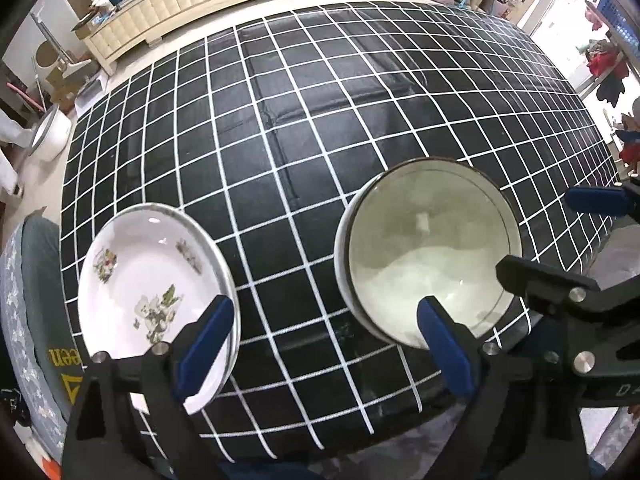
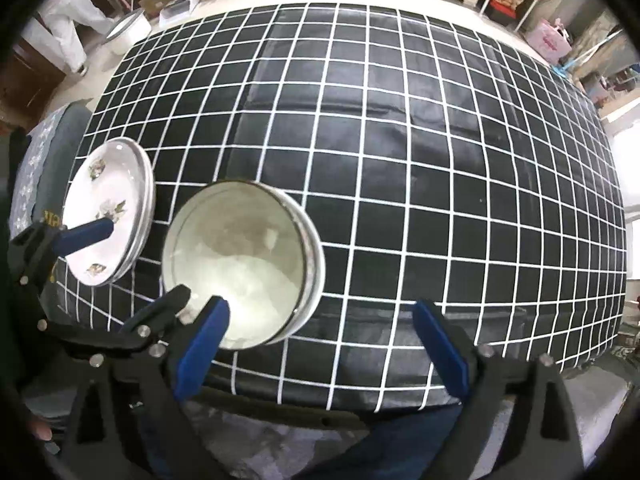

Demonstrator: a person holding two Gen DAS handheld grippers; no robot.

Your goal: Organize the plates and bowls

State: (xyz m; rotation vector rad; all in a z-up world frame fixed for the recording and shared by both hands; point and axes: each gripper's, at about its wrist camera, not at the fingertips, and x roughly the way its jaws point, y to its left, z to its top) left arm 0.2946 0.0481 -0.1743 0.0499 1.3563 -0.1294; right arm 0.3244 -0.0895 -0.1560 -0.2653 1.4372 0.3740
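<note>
A stack of white flowered plates [image 1: 152, 280] [image 2: 108, 216] sits near the table's front left corner. To its right stand nested white bowls with a dark rim [image 1: 428, 256] [image 2: 240, 256], nothing inside. My left gripper [image 1: 326, 344] [image 2: 136, 264] hangs open above the gap between them, one blue finger over the plates' near rim, the other over the bowls' near edge. My right gripper [image 2: 320, 340] [image 1: 540, 236] is open too, its left finger above the bowls' near rim and its right finger above bare cloth. Neither grips anything.
A black tablecloth with a white grid [image 1: 320, 120] covers the table. A grey patterned seat [image 1: 24, 280] stands at the left edge. A cream cabinet [image 1: 180, 4], a white bucket [image 1: 52, 136] and a person in white trousers [image 2: 68, 20] are beyond the table.
</note>
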